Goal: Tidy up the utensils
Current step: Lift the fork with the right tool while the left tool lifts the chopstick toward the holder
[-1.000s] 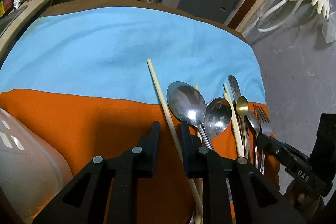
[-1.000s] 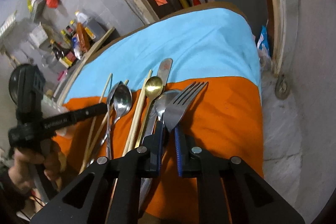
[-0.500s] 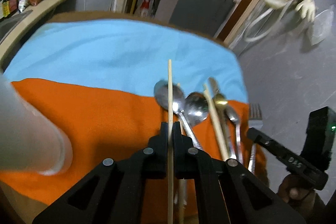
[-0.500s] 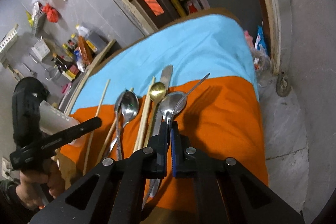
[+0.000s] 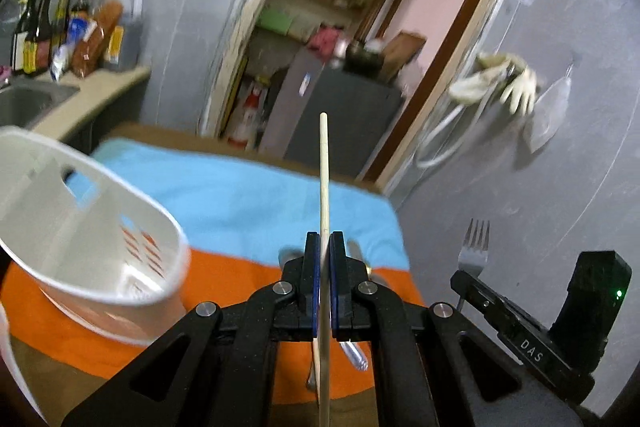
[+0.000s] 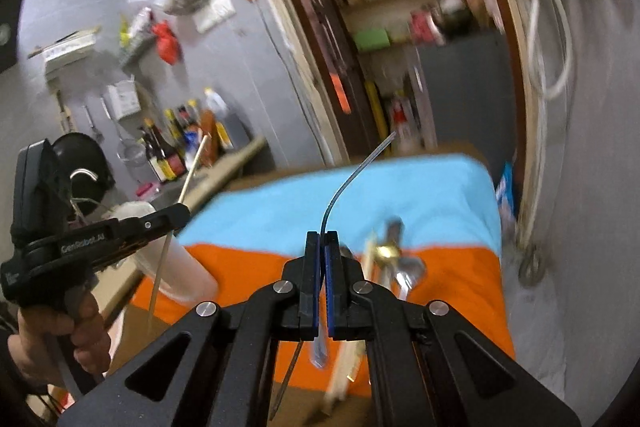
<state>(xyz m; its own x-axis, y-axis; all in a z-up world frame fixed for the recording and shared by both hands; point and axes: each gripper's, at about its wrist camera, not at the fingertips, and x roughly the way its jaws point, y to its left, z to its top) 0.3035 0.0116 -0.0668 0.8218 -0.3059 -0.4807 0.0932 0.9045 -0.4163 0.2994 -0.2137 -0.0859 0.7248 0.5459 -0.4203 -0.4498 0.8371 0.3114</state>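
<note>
Blurring softens most of both views, and the utensils [image 6: 394, 259] left on the orange cloth [image 5: 228, 279] are hard to tell apart; the left gripper's frame hides most of them. The left gripper [image 5: 325, 247] has its jaws closed on a chopstick [image 5: 324, 171], which runs straight ahead along the jaws, tip up and away, its near end cut off at the picture's bottom edge. A white basket [image 5: 92, 227] sits to its left on the bench, partly out of view. The right gripper [image 6: 320, 247] has its jaws closed on a fork [image 6: 348, 183] seen edge-on, curving up and right. In the left view its tines [image 5: 476, 239] point up
</note>
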